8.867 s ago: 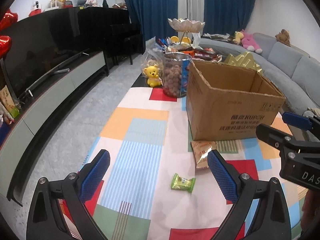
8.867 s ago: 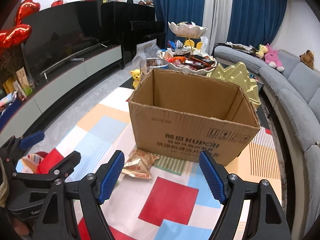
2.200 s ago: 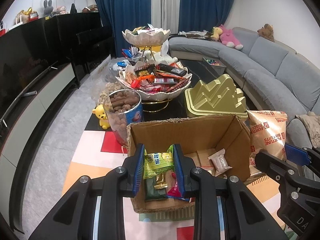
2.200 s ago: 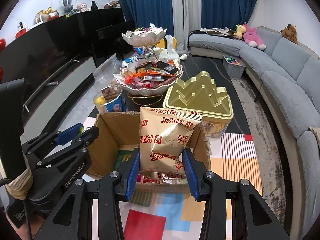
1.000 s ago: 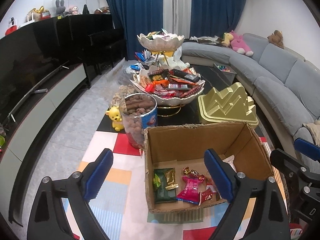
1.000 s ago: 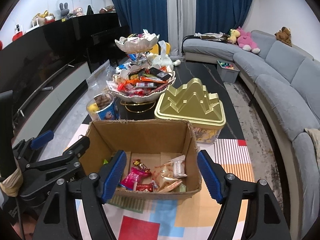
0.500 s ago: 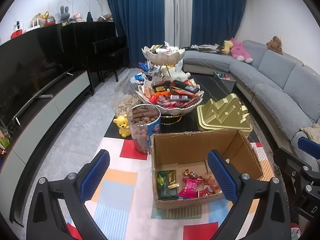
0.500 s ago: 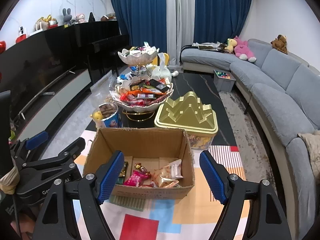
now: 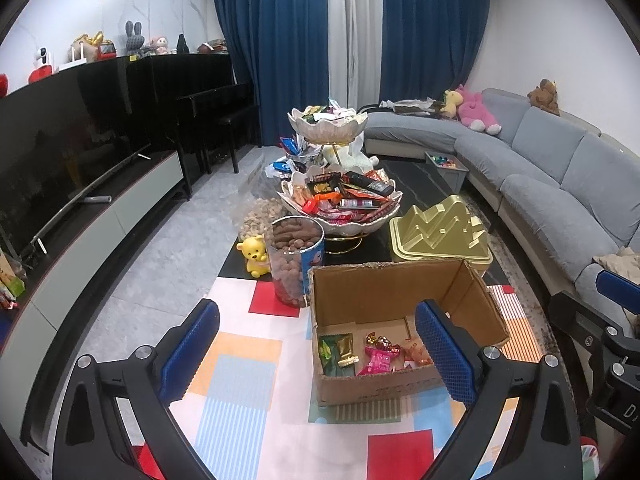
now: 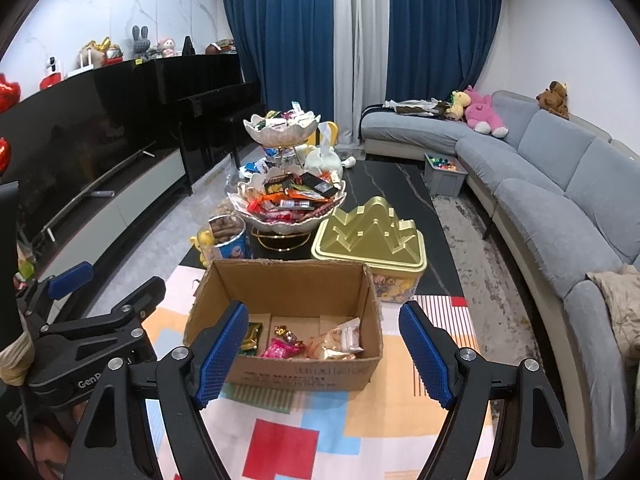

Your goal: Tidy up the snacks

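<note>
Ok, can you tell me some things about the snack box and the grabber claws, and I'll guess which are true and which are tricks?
1. Both the left gripper and the right gripper are open and hold nothing. True.
2. The cardboard box is empty. False: wrapped snacks lie on its bottom.
3. The gold lid is shaped like mountain peaks. True.
4. The yellow bear sits inside the box. False: it stands outside, beside the jar of brown snacks.
5. The tiered bowls hold fruit. False: they hold packaged sweets.
</note>
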`<action>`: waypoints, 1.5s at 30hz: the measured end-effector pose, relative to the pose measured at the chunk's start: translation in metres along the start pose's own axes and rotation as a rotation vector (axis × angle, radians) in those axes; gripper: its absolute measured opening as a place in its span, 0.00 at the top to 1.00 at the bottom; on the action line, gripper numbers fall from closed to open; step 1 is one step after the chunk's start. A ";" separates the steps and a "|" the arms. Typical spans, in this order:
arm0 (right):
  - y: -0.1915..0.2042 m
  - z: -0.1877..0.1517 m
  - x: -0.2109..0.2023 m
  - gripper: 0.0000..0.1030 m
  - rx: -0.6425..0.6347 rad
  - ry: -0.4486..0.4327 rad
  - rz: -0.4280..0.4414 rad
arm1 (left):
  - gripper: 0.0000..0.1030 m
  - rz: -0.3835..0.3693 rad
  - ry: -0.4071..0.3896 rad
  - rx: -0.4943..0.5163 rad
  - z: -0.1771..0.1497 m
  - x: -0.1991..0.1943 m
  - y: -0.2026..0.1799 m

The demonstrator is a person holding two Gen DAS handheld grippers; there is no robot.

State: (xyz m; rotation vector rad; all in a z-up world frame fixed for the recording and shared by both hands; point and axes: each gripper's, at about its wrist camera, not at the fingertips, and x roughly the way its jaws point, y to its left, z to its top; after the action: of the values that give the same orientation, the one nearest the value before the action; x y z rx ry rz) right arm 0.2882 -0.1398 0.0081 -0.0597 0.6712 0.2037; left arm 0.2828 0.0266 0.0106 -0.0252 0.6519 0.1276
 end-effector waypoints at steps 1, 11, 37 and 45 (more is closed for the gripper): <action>0.001 -0.001 -0.002 0.24 -0.001 -0.002 -0.002 | 0.03 0.000 -0.001 0.000 -0.001 -0.003 0.000; 0.001 -0.020 -0.031 0.24 -0.005 -0.031 -0.012 | 0.01 0.003 -0.005 0.010 -0.019 -0.032 -0.003; -0.010 -0.110 -0.103 0.21 0.033 -0.026 -0.038 | 0.01 -0.046 0.032 0.043 -0.113 -0.111 -0.011; -0.012 -0.134 -0.135 0.21 0.062 -0.034 -0.050 | 0.00 -0.067 0.049 0.041 -0.133 -0.137 -0.011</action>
State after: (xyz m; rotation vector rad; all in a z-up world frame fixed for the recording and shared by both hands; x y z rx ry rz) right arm 0.1057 -0.1903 -0.0127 -0.0137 0.6413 0.1356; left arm 0.0956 -0.0078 -0.0119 -0.0107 0.7016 0.0486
